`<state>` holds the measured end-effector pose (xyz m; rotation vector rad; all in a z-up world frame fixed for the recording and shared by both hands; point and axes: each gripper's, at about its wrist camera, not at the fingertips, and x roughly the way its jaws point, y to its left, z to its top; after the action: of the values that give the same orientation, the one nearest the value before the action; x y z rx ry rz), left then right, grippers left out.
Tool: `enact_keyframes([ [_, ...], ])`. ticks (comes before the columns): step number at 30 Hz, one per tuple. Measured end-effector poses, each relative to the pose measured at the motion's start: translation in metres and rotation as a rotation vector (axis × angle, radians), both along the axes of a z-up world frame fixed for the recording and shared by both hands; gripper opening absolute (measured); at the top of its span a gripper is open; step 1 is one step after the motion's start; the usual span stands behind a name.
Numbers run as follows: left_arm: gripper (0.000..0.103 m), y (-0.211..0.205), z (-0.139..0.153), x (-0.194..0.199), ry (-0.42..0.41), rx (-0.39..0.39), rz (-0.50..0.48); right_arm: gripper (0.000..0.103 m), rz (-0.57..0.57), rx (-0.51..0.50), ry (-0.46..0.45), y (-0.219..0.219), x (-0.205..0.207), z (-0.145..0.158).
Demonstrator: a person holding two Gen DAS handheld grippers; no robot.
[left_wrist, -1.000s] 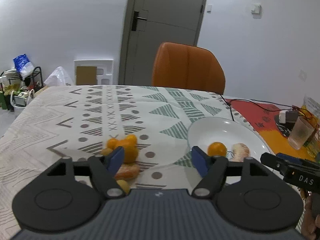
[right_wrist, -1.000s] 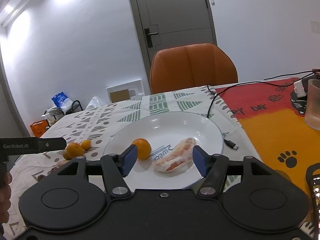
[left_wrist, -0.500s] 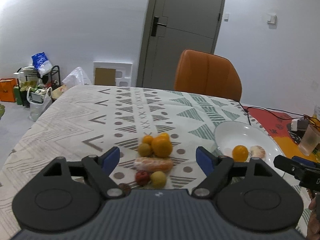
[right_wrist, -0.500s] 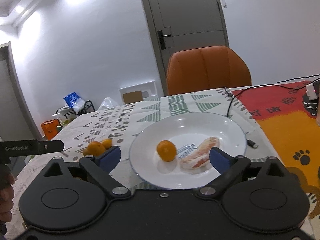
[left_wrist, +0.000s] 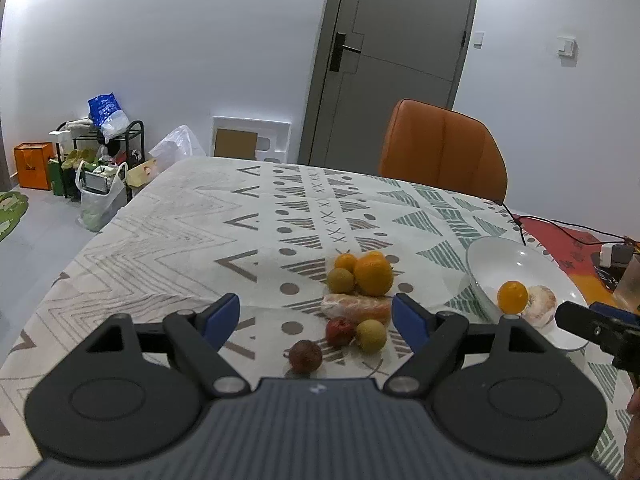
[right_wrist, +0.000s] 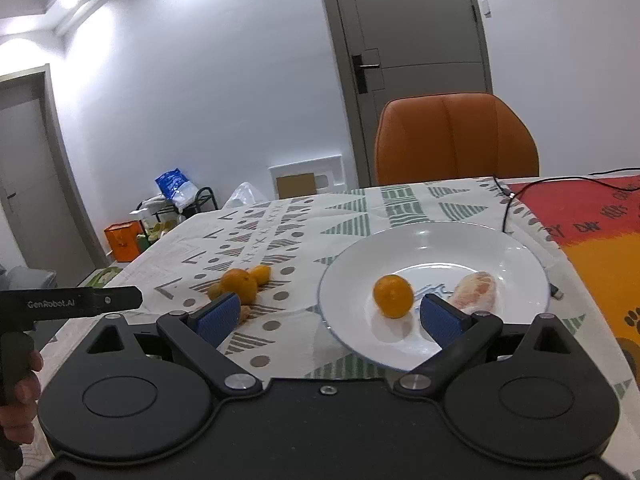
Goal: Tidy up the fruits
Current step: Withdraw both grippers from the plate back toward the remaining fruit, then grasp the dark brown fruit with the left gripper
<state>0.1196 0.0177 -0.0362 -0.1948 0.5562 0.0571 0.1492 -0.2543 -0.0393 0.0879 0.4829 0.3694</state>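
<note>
the left gripper [left_wrist: 316, 318] and right gripper [right_wrist: 330, 318] both gape wide, holding nothing. loose fruits [left_wrist: 358, 300] huddle on the tablecloth [left_wrist: 192, 232] just left of the plate [right_wrist: 436, 236], which holds an orange [right_wrist: 393, 295] and wrapped piece [right_wrist: 476, 293]. round, light, likely to roll — pinch across the middle. open cloth lies all around; the plate rim is the edge to clear.

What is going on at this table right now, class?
A person holds a claw in each hand, sorting fruit. Both the left claw and right claw are open and empty. The white plate already holds a small orange and a peeled piece. A cluster of fruit waits on the tablecloth.
</note>
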Motion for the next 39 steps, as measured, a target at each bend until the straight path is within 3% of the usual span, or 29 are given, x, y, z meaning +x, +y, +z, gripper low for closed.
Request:
enact_keyframes([
  [13, 0.078, 0.013, -0.014, -0.003, 0.021, -0.016, -0.001, 0.096, 0.072, -0.018, 0.01, 0.026, 0.0, -0.006],
  [27, 0.062, 0.021, -0.038, 0.012, 0.065, -0.051, -0.021, 0.084, 0.109, -0.036, 0.044, 0.049, 0.012, -0.017],
  [31, 0.052, 0.022, -0.048, 0.017, 0.089, -0.069, -0.034, 0.08, 0.126, -0.043, 0.05, 0.056, 0.016, -0.019],
  [36, 0.023, 0.024, -0.053, 0.019, 0.095, -0.082, -0.052, 0.075, 0.154, -0.058, 0.069, 0.069, 0.022, -0.025],
  [39, 0.022, 0.03, -0.053, 0.019, 0.094, -0.094, -0.054, 0.071, 0.169, -0.067, 0.086, 0.077, 0.026, -0.029],
])
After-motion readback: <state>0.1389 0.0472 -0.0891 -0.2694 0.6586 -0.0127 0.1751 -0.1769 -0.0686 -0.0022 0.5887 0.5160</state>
